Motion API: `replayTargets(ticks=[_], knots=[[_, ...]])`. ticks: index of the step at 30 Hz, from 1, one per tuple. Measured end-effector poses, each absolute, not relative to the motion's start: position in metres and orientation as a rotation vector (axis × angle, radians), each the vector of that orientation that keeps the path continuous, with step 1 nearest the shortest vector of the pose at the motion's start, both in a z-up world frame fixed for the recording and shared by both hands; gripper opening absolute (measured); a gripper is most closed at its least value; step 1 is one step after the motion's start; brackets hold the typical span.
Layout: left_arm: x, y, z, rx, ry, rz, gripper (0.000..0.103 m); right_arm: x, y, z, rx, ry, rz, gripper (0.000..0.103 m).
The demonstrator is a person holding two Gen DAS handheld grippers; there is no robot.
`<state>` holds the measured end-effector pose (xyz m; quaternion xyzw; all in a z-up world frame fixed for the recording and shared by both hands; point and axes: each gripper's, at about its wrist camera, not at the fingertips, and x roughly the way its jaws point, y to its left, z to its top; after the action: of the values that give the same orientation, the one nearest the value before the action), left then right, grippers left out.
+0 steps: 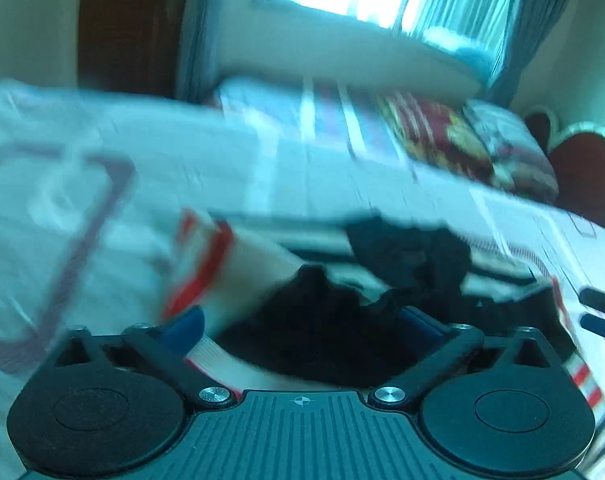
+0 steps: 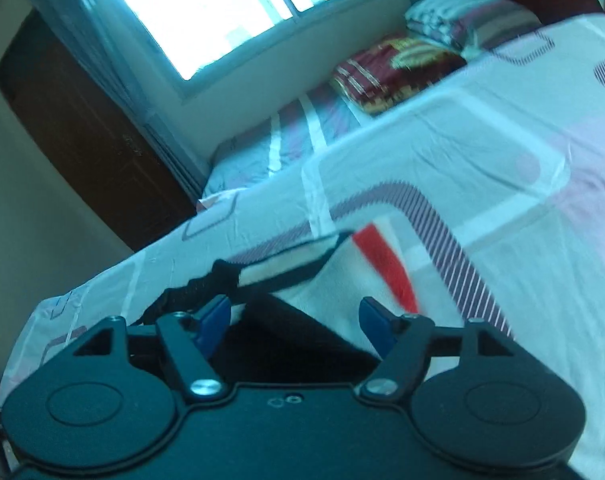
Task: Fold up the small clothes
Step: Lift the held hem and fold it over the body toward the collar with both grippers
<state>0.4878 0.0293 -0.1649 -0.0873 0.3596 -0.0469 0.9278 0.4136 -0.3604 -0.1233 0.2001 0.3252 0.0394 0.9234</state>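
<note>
Clothes (image 2: 342,280) lie beneath both hand-held grippers (image 1: 302,324) (image 2: 294,320), angled downward, jaws spread apart.

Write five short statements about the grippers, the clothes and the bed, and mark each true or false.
1. Both grippers are open. True: the left gripper and the right gripper each have their fingers apart.
2. The garment is white with red and black. True.
3. The clothes lie on a bare wooden table. False: they lie on a bed sheet.
4. The window is dark. False: daylight comes through.
5. A red patterned blanket lies farther up the bed. True.
</note>
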Motion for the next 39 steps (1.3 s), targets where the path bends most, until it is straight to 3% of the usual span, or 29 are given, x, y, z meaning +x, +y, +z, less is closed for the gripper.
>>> replayTargets(ticks=[7,9,10,11,13,14,16,18,21,24,26,28,30,31,39], knots=[[0.507,0.037,-0.178,-0.056,0.810,-0.114,0.100,0.422,-0.344,-0.136,0.242,0.724,0.083,0.069],[0.512,0.035,-0.183,-0.039,0.828,-0.134,0.079,0.425,-0.338,-0.139,0.205,0.741,0.095,0.068],[0.515,0.033,-0.186,-0.028,0.848,-0.148,0.061,0.426,-0.335,-0.141,0.191,0.748,0.100,0.067],[0.516,0.031,-0.190,-0.015,0.859,-0.149,0.052,0.428,-0.334,-0.143,0.180,0.754,0.104,0.065],[0.513,0.026,-0.192,0.011,0.845,-0.148,0.048,0.435,-0.333,-0.149,0.174,0.785,0.125,0.023],[0.510,0.025,-0.192,0.009,0.842,-0.156,0.034,0.435,-0.332,-0.151,0.159,0.790,0.124,0.020],[0.506,0.022,-0.189,-0.002,0.836,-0.170,0.019,0.435,-0.332,-0.150,0.144,0.789,0.131,0.017],[0.503,0.020,-0.186,0.009,0.815,-0.175,0.018,0.436,-0.333,-0.150,0.133,0.791,0.137,0.008],[0.501,0.022,-0.184,-0.004,0.790,-0.168,0.012,0.434,-0.335,-0.146,0.103,0.754,0.125,0.007],[0.505,0.020,-0.189,0.030,0.820,-0.183,0.012,0.441,-0.342,-0.148,0.136,0.770,0.112,0.031],[0.505,0.018,-0.191,0.043,0.818,-0.179,0.012,0.445,-0.340,-0.151,0.127,0.786,0.128,0.026],[0.505,0.017,-0.192,0.023,0.813,-0.165,0.012,0.446,-0.332,-0.154,0.099,0.798,0.151,0.013],[0.501,0.017,-0.187,0.004,0.781,-0.159,0.011,0.442,-0.326,-0.153,0.082,0.779,0.158,0.007],[0.497,0.017,-0.183,0.001,0.752,-0.159,0.006,0.437,-0.326,-0.148,0.094,0.754,0.162,0.006],[0.512,0.026,-0.156,-0.045,0.656,-0.102,0.005,0.436,-0.328,-0.103,0.081,0.575,0.126,0.006]])
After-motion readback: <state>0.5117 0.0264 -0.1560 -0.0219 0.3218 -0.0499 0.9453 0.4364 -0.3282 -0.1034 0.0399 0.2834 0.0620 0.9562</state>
